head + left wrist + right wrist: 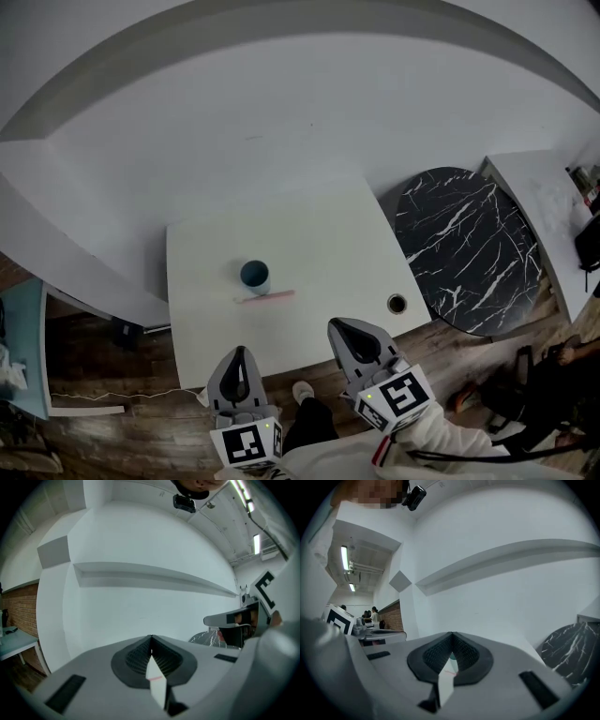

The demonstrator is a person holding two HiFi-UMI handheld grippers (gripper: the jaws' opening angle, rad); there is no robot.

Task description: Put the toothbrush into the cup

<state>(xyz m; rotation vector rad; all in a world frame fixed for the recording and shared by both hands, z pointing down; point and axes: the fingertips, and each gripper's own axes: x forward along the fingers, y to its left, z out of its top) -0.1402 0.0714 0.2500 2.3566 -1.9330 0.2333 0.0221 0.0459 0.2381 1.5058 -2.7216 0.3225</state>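
Note:
A blue cup (254, 275) stands upright on the white table (319, 239), left of its middle. A pink toothbrush (267, 297) lies flat just in front of the cup, close to it. My left gripper (240, 351) hovers at the table's near edge, in front of the toothbrush and apart from it, jaws together with nothing held. My right gripper (339, 325) is over the near edge further right, also shut and holding nothing. In the left gripper view the left gripper (151, 637) shows its jaws meeting at the tip. The right gripper (452, 633) looks the same in its own view.
A round black marble table (469, 248) stands against the white table's right side. A small round hole (397, 303) is in the white table's near right corner. A white counter (539, 202) is at far right, a teal table (23, 347) at far left. People (370, 616) stand far off.

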